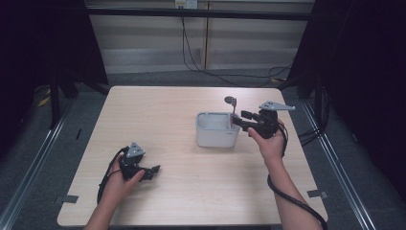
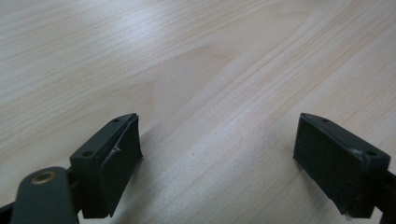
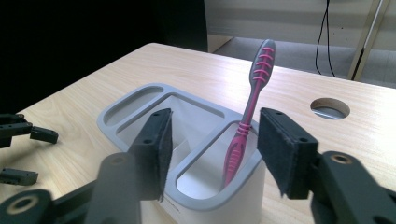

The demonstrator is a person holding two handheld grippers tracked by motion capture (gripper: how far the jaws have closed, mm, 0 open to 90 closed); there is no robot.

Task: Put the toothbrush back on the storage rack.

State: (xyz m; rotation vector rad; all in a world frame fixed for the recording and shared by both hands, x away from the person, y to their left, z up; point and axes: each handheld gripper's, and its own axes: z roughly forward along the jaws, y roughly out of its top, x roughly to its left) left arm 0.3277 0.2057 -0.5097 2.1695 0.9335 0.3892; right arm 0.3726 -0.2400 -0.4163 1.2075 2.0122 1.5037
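A grey-rimmed white holder (image 1: pixel 216 130) with several compartments stands right of the table's middle. A pink and grey toothbrush (image 1: pixel 232 109) stands in its right-hand slot, leaning, head up. My right gripper (image 1: pixel 241 119) sits at the holder's right side, level with the brush. In the right gripper view the toothbrush (image 3: pixel 247 126) rises between the two pads of my right gripper (image 3: pixel 215 126), nearer the right one, and neither pad touches it. The holder (image 3: pixel 196 201) lies just below the jaws. My left gripper (image 1: pixel 152 172) rests low at the front left, open over bare wood (image 2: pixel 217 135).
A round cable hole (image 3: pixel 329 108) is cut in the tabletop beyond the holder. The left gripper (image 3: pixel 28 133) appears at the far left of the right gripper view. Black cables (image 1: pixel 201 62) run across the floor behind the table, and dark curtains flank both sides.
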